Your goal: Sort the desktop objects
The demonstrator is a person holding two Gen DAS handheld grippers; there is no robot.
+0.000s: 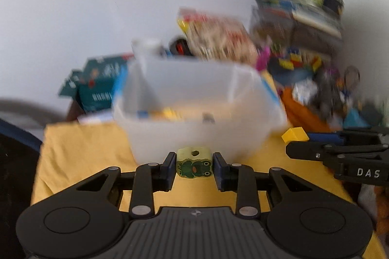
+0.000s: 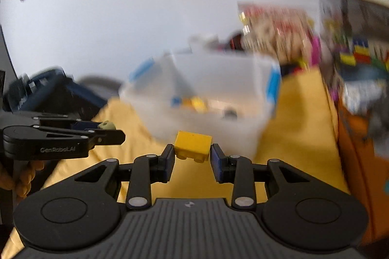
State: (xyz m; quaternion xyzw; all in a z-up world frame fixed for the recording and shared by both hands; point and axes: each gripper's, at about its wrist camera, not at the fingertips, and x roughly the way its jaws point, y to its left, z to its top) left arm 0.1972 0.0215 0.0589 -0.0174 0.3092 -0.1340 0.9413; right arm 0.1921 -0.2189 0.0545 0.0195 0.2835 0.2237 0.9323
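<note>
My left gripper [image 1: 194,165] is shut on a pale green cube with a frog picture [image 1: 193,164], held above the yellow cloth just before the clear plastic bin [image 1: 194,135]. My right gripper [image 2: 192,155] is shut on a yellow toy brick [image 2: 193,146], also just before the bin [image 2: 209,123]. The right gripper with its brick [image 1: 295,134] shows at the right of the left wrist view. The left gripper with the cube [image 2: 106,125] shows at the left of the right wrist view. The bin holds several small blue and yellow pieces.
A yellow cloth [image 1: 80,157] covers the table. Teal boxes [image 1: 97,86] stand left of the bin. A pile of toys, bricks and boxes [image 1: 304,59] crowds the back right, with an orange item [image 2: 357,161] along the right edge. The background is motion-blurred.
</note>
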